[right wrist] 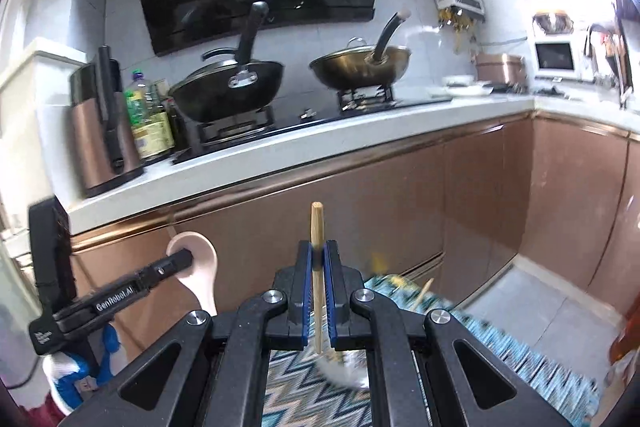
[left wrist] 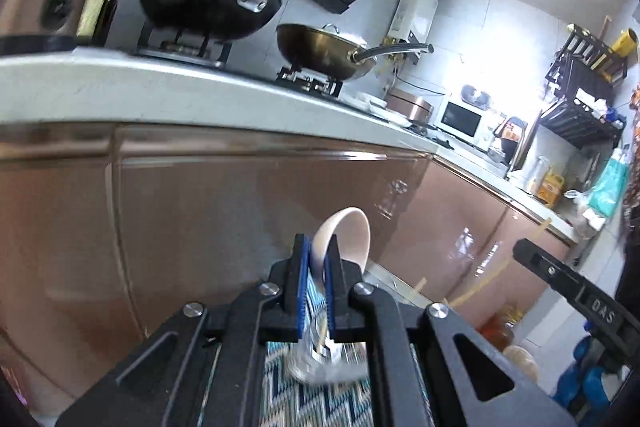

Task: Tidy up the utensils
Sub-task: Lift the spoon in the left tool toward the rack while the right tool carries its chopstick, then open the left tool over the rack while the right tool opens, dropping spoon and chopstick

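Left gripper (left wrist: 316,263) pinches a white spoon (left wrist: 348,233) | right gripper (right wrist: 318,269) pinches a wooden chopstick (right wrist: 317,227) | both are held up over the zigzag mat (right wrist: 304,395) | tip: lower slowly, keep each one straight | a blurry glass thing (right wrist: 348,367) sits below | loose chopstick (right wrist: 423,293) near the mat's far edge could get bumped.

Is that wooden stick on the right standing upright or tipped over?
Upright: the wooden chopstick stands vertical, pinched between the right gripper jaws, its tip pointing straight up.
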Demonstrator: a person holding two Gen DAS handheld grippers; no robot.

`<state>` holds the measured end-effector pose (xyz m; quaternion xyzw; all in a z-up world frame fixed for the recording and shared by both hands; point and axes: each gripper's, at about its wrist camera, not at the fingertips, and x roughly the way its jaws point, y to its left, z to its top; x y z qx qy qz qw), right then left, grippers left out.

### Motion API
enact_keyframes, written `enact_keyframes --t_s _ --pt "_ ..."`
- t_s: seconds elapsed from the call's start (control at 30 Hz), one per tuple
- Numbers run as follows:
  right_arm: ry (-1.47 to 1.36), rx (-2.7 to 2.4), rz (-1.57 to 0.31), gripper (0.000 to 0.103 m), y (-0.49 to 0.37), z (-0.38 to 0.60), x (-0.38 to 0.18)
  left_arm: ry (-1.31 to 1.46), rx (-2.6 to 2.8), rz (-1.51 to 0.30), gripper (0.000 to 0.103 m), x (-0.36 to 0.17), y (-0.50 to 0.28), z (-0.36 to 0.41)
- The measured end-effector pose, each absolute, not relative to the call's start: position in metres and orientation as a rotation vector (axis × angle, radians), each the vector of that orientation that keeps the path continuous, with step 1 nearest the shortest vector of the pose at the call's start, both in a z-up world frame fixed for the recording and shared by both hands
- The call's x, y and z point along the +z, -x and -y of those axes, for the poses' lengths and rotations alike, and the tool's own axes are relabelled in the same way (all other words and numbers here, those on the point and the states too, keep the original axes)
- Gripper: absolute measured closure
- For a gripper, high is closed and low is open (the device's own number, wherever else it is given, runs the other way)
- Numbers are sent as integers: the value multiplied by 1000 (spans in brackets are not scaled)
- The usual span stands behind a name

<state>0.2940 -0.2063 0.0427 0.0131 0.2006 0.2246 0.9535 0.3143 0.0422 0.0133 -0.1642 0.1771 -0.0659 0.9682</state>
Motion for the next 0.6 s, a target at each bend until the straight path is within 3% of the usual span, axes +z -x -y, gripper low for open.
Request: enact_keyframes --t_s 0.23,0.6 --pt "41 385 -416 97 -329 211 17 197 -12 -303 97 -7 -368 10" --pt "89 376 -533 97 -360 207 -55 59 53 -290 96 -64 -391 60"
